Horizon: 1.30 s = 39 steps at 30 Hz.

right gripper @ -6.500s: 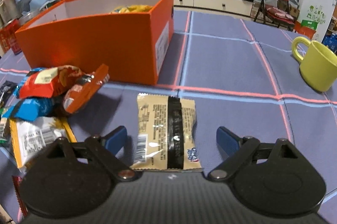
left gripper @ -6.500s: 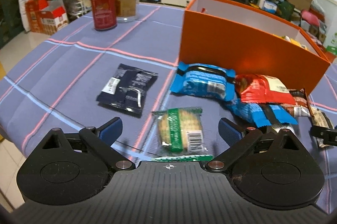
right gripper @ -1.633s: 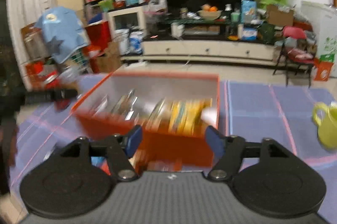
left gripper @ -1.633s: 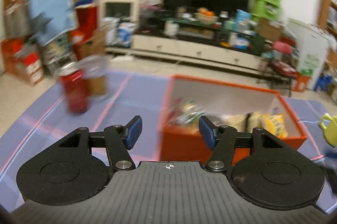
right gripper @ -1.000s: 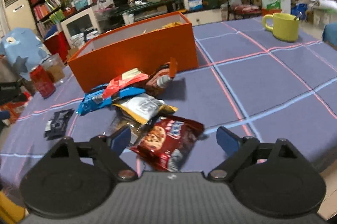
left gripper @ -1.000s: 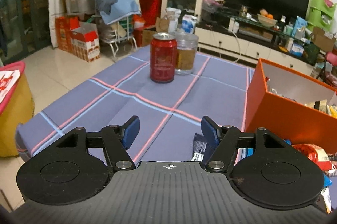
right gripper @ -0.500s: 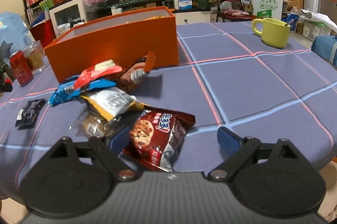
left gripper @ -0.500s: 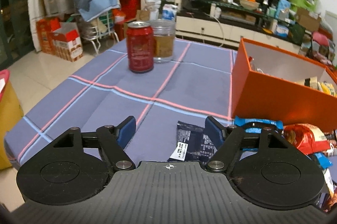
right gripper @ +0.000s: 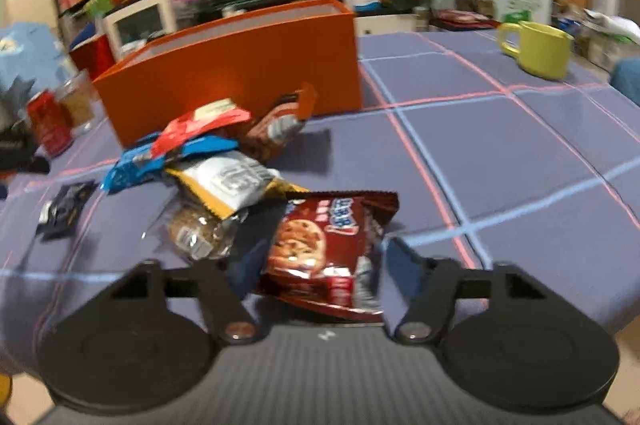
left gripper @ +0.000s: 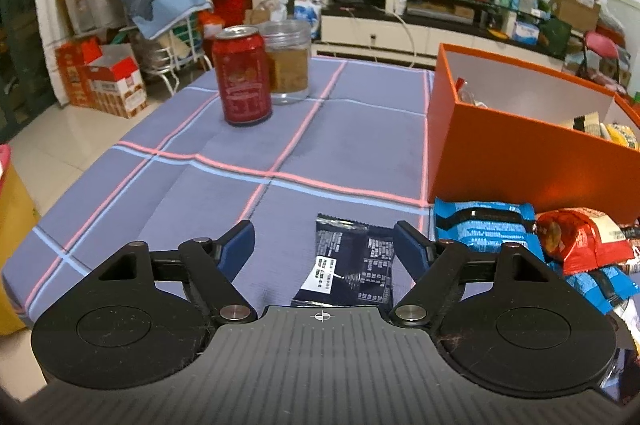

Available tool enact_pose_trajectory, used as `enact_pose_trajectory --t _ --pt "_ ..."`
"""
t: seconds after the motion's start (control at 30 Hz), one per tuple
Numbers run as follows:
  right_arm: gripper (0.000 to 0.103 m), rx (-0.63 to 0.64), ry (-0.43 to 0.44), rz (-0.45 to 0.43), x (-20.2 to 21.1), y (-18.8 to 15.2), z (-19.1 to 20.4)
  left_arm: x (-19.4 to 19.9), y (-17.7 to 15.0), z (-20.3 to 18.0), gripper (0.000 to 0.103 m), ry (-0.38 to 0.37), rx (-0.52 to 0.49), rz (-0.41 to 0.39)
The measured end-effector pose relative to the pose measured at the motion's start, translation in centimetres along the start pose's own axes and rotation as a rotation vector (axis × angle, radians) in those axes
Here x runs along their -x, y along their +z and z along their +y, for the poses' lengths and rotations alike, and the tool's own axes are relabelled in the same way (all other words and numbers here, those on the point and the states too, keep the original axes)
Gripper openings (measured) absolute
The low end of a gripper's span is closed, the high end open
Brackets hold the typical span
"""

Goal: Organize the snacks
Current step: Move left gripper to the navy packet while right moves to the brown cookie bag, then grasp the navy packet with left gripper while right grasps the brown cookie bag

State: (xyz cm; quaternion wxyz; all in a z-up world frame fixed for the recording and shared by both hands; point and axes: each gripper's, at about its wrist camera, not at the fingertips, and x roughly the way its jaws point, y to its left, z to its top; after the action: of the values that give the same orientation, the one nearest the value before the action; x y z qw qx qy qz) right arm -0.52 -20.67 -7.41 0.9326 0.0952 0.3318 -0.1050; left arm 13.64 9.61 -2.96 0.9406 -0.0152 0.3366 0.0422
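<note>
Snacks: dark navy foil packet (left gripper: pixel 352 261) lies flat on the blue plaid surface (left gripper: pixel 224 129), framed between the spread jaws of the left gripper (left gripper: pixel 324 245), nothing held; looks lined up for a pick. Orange cardboard box (left gripper: pixel 516 149) behind, several packets already inside. One red soda can (left gripper: pixel 242 75), one clear jar (left gripper: pixel 289 59).

Right view, blurry: right gripper (right gripper: pixel 320 265) jaws apart around one brown chocolate-cookie bag (right gripper: pixel 328 245), contact unclear. Loose pile in front of the box, roughly six more packets. One yellow-green mug (right gripper: pixel 538 49).
</note>
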Motion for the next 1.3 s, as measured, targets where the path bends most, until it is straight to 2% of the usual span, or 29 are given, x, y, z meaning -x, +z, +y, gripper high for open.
enact_pose_trajectory --t 0.1,0.33,0.4,0.47,0.57,0.6,0.67,0.73,0.8,0.93,0.97,1.0,1.03,1.17,1.3 --pt "0.050 0.032 0.031 0.030 -0.3 0.8 -0.9 -0.3 -0.1 0.3 0.056 -0.001 0.006 0.016" --pt "0.050 0.148 0.098 0.166 -1.8 3.5 -2.0 -0.7 -0.3 1.8 0.062 -0.006 0.030 0.042" --pt "0.051 0.222 0.116 0.192 -2.1 3.9 -1.8 -0.9 -0.5 1.8 0.063 -0.017 0.020 0.060" --pt "0.052 0.283 0.119 0.190 -2.1 3.7 -1.5 -1.3 -0.8 1.2 0.067 -0.028 -0.006 0.078" --pt "0.055 0.274 0.123 0.163 -2.0 3.4 -1.9 -2.0 -1.0 0.0 0.068 -0.037 -0.067 0.088" --pt "0.059 0.268 0.124 0.156 -2.0 3.3 -1.9 -2.4 -1.0 -0.4 0.067 -0.044 -0.082 0.094" --pt "0.061 0.258 0.131 0.150 -2.1 3.3 -1.8 -3.4 -1.1 -0.8 0.058 -0.068 -0.079 0.125" --pt "0.062 0.251 0.133 0.144 -2.3 3.4 -1.9 -4.5 -1.2 -0.8 0.043 -0.098 -0.042 0.176" --pt "0.062 0.249 0.132 0.137 -2.4 3.4 -1.8 -5.1 -1.3 -1.0 0.047 -0.099 -0.026 0.182" --pt "0.062 0.246 0.132 0.134 -2.5 3.4 -1.8 -5.4 -1.4 -1.9 0.051 -0.078 -0.059 0.172" --pt "0.061 0.246 0.131 0.135 -2.5 3.4 -1.8 -5.4 -1.4 -1.9 0.047 -0.075 -0.054 0.169" --pt "0.056 0.246 0.131 0.137 -2.5 3.5 -1.8 -5.2 -1.4 -1.9 0.029 -0.067 -0.048 0.163" --pt "0.054 0.244 0.134 0.140 -2.4 3.5 -1.8 -5.1 -1.3 -1.8 0.025 -0.065 -0.043 0.162" --pt "0.053 0.243 0.148 0.150 -2.2 3.6 -1.8 -4.8 -1.2 -2.0 0.020 -0.055 -0.052 0.172" --pt "0.052 0.242 0.143 0.148 -2.1 3.5 -1.7 -4.4 -0.9 -1.9 0.019 0.011 -0.065 0.157"
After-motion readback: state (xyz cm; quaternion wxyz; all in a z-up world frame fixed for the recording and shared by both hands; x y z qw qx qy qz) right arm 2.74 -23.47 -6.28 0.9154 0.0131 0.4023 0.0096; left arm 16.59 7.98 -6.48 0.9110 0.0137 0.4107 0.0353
